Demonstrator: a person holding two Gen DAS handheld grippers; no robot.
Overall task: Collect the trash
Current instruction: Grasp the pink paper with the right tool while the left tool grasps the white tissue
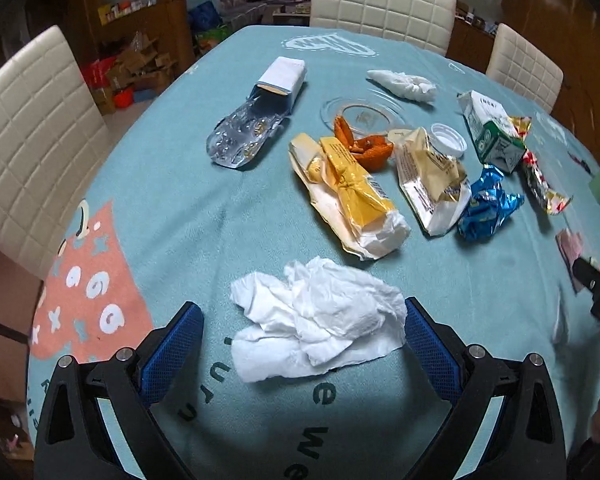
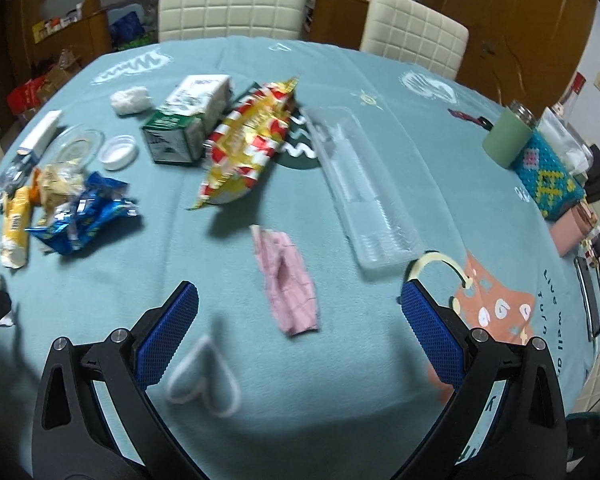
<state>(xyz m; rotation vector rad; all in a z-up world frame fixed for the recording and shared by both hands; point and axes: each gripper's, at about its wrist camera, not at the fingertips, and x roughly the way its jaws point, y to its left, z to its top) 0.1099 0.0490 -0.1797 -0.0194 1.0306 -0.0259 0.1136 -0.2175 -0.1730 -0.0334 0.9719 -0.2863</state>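
**Two grippers spread wide over a littered bench**

Two blue-padded fingers of the left gripper (image 1: 304, 320) stand released, and a crumpled white tissue (image 1: 320, 320) lies flat on the teal bench (image 1: 180, 208) right between them; whether its right edge touches the right finger (image 1: 432, 344) I cannot tell, while the left one stands apart from it. Just beyond the fingertips lies a yellow wrapper (image 1: 348, 192), and to its right a cream packet (image 1: 432, 176) and a crushed blue foil wrapper (image 1: 488, 204). Farther out sit orange peel (image 1: 368, 144), a white lid (image 1: 448, 140), a green-and-white carton (image 1: 492, 132) and a second wad of tissue (image 1: 404, 84). Off to the far left of the fingers lies a clear blister tray sliding out of a white box (image 1: 256, 120).

From the right wrist, the right gripper (image 2: 300, 312) is likewise released, grasping nothing. A pink scrap of paper (image 2: 288, 280) lies between and slightly ahead of its fingers, touching neither. Beyond that is a red-and-yellow snack bag (image 2: 248, 140), with a clear plastic tray (image 2: 360, 188) ahead to the right. Far right stands a green cup (image 2: 508, 136).
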